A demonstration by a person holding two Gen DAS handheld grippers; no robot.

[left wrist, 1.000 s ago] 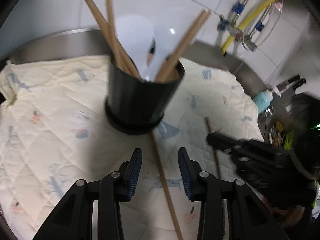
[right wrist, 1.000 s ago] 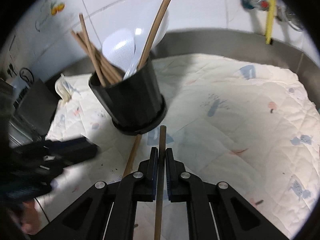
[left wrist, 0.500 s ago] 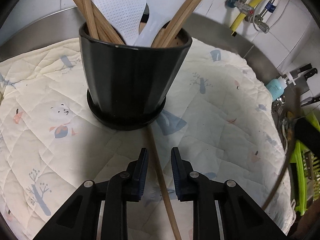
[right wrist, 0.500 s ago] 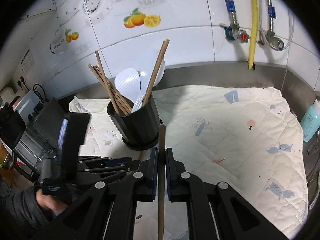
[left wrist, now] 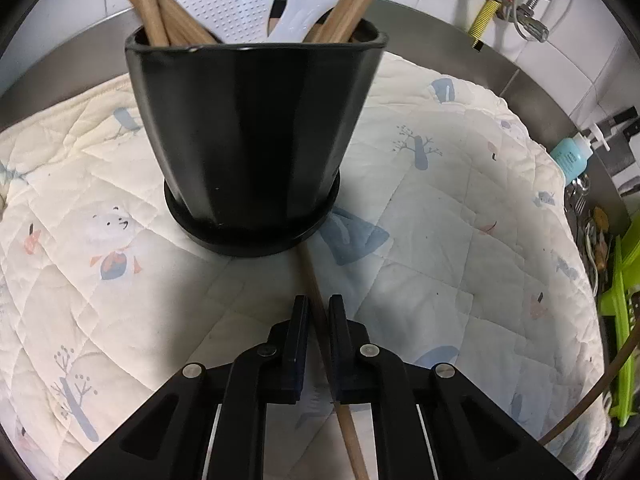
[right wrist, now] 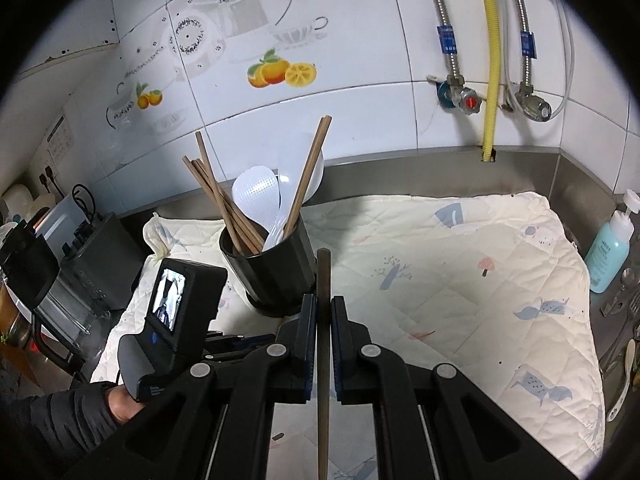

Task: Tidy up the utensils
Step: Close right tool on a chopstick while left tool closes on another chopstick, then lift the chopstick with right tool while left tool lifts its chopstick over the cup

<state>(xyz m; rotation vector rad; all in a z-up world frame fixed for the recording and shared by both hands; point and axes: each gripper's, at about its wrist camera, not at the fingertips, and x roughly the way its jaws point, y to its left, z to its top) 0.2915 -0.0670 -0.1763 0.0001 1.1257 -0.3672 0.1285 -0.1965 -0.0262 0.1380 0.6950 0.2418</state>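
Note:
A black utensil pot (left wrist: 252, 136) stands on a quilted cloth (left wrist: 460, 240) and holds several wooden chopsticks and two white plastic rice paddles (left wrist: 224, 0). My left gripper (left wrist: 319, 312) is low on the cloth, shut on a wooden chopstick (left wrist: 316, 284) that lies with its far end at the pot's base. My right gripper (right wrist: 323, 320) is raised above the cloth, shut on another wooden chopstick (right wrist: 323, 280) pointing forward, right of the pot (right wrist: 268, 268). The left gripper's body and camera (right wrist: 176, 312) show at the lower left of the right wrist view.
Tiled wall with a yellow hose (right wrist: 490, 60) and valves stands behind. A blue soap bottle (right wrist: 610, 252) is at the right edge of the steel counter. A green rack (left wrist: 624, 300) and cutlery lie right of the cloth. Appliances (right wrist: 80, 248) stand at the left.
My left gripper moved in towards the pot and closed from open onto the lying chopstick. My right gripper rose and pulled back with its chopstick, showing more of the wall.

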